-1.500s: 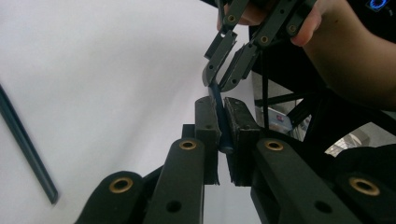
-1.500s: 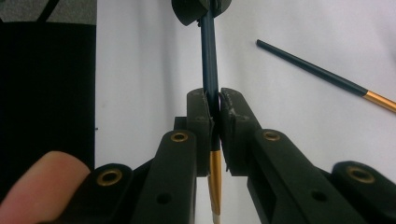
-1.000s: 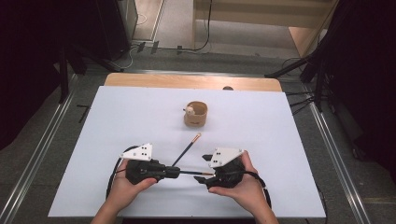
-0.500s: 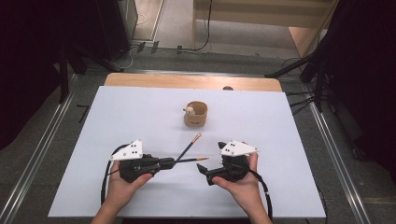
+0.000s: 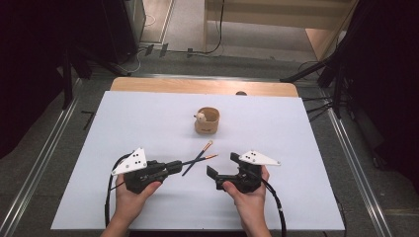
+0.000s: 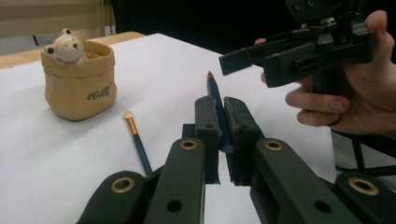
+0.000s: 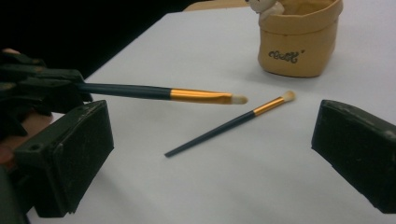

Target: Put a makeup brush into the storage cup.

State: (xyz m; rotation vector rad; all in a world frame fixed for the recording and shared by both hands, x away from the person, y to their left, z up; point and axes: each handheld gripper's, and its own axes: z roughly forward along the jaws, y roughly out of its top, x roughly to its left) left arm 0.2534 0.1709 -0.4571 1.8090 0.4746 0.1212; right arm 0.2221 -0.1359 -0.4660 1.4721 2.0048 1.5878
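From the high view, the handle end of the held brush (image 5: 200,159) was buried inside the left gripper (image 5: 174,166), and the lettering on the tan pouch (image 5: 207,121) could not be read. The left gripper view settled the grip: both jaws were clamped tight on the dark blue handle of the held brush (image 6: 217,107), whose tip stuck out past them, raised off the white table (image 5: 148,113). That view also cut off the lower handle of the second brush (image 6: 137,142) behind its own jaw.

The right gripper (image 5: 220,169) stood with jaws spread wide and nothing between them; they had just been opening. In the right gripper view the held brush (image 7: 163,93) reached in from the left, its gold ferrule and pale bristles clear, while the second brush (image 7: 231,123) lay flat on the table beneath it. The 2 brushes seemed crossed from above; the right gripper view showed them apart in height. The pouch (image 7: 301,37) was cut off at the top there; its bear figure (image 6: 64,45) showed fully in the left gripper view.
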